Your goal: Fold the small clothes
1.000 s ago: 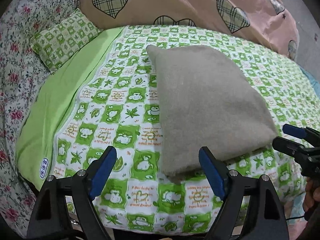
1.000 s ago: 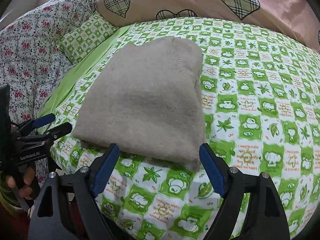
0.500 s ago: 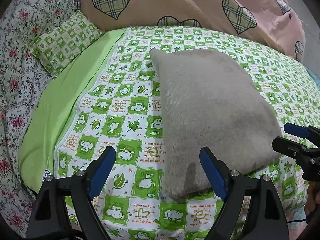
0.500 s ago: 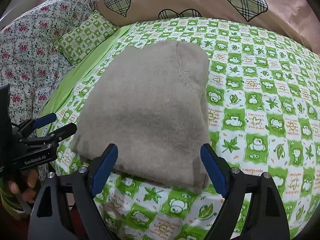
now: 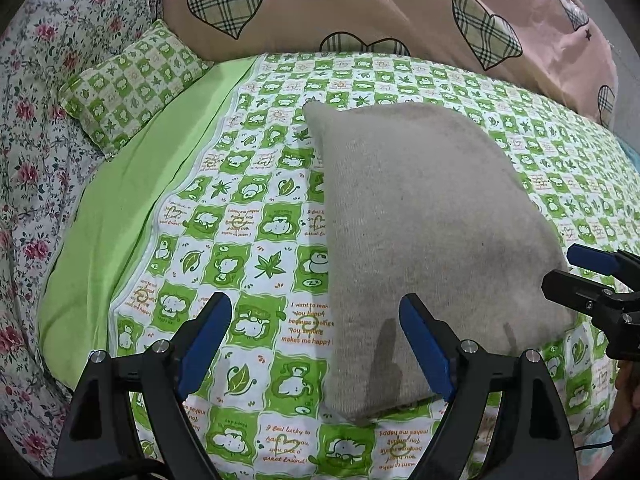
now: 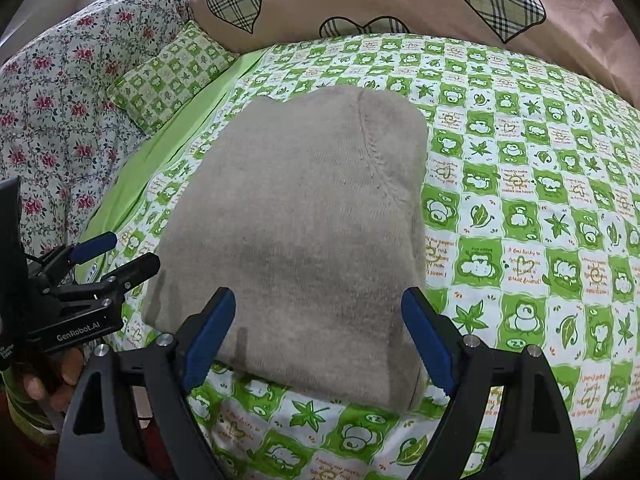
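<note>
Lying flat on the bed, the grey knit garment [image 5: 432, 240] is folded into a thick, roughly rectangular pad with soft rounded corners; its surface is fuzzy and finely ribbed, and in the right wrist view a raised seam [image 6: 370, 140] runs down from its far edge. Under it spreads a smooth cotton bedsheet [image 5: 248, 240] printed in green and white squares with bears, leaves and small orange writing, edged at the left by a plain lime green band [image 5: 132, 200]. A small pillow [image 5: 132, 84] in the same check sits at the far left corner, against a floral quilt [image 5: 36, 128] of red roses on white. Behind everything rises a pink duvet [image 5: 360, 12] with plaid hearts outlined in black.

The left tongs [image 5: 316, 344] are spread wide and hold nothing, their blue-padded black fingers just over the garment's near left corner, the right-hand finger over the knit and the other over bare sheet. The right tongs [image 6: 318, 338] are likewise wide apart and empty, straddling the garment's near edge; each throws thin dark shadows on the wool.

Against 1.0 s ago, both pairs have come closer in over the garment: its near edge, then lying beyond the fingertips, now sits between and below them, and the cloth fills more of each view. The garment itself has kept its shape and place on the sheet, and the spread of both tongs is unchanged.
</note>
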Demonstrator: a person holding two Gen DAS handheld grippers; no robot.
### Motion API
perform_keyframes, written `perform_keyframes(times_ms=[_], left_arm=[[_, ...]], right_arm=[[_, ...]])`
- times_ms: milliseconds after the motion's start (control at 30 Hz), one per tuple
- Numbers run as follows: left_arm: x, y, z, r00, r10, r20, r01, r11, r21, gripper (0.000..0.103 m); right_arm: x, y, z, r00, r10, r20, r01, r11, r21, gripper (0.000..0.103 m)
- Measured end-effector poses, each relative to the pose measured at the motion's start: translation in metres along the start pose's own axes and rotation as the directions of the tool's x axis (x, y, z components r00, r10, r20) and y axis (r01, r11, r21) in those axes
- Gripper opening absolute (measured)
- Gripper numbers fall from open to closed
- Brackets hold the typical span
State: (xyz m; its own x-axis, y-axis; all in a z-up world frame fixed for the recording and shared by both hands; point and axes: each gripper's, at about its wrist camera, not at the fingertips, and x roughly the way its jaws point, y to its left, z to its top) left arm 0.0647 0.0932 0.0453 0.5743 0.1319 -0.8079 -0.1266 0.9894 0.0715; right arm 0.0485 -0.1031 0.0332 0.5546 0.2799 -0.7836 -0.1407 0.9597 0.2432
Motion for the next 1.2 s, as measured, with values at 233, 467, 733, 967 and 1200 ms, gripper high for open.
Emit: perform_keyframes(times_ms=[233, 467, 733, 967, 1200], left_arm=[[0.001, -0.002, 0.002, 1.000, -0.005, -0.001, 0.005, 1.000, 0.002, 0.086], [0.003, -0.005, 0.011, 1.000, -0.015, 0.002, 0.015, 1.000, 0.007, 0.086], [0.002, -0.007, 0.012, 1.000, -0.020, 0.006, 0.020, 1.000, 0.006, 0.086], [0.002, -0.008, 0.014, 1.000, -0.022, 0.006, 0.022, 1.000, 0.009, 0.086], [0.000, -0.010, 0.014, 0.999, -0.031, 0.008, 0.031, 0.999, 0.008, 0.086]], right_arm=[[0.002, -0.003, 0.006, 1.000, 0.013, 0.004, -0.013, 1.000, 0.013, 0.085], [0.003, -0.003, 0.012, 1.000, 0.022, 0.008, -0.022, 1.000, 0.014, 0.086], [0.004, -0.004, 0.016, 1.000, 0.026, 0.010, -0.026, 1.000, 0.011, 0.086], [0.003, -0.006, 0.018, 1.000, 0.027, 0.013, -0.027, 1.000, 0.015, 0.086], [0.003, -0.005, 0.018, 1.000, 0.027, 0.013, -0.028, 0.999, 0.017, 0.086]])
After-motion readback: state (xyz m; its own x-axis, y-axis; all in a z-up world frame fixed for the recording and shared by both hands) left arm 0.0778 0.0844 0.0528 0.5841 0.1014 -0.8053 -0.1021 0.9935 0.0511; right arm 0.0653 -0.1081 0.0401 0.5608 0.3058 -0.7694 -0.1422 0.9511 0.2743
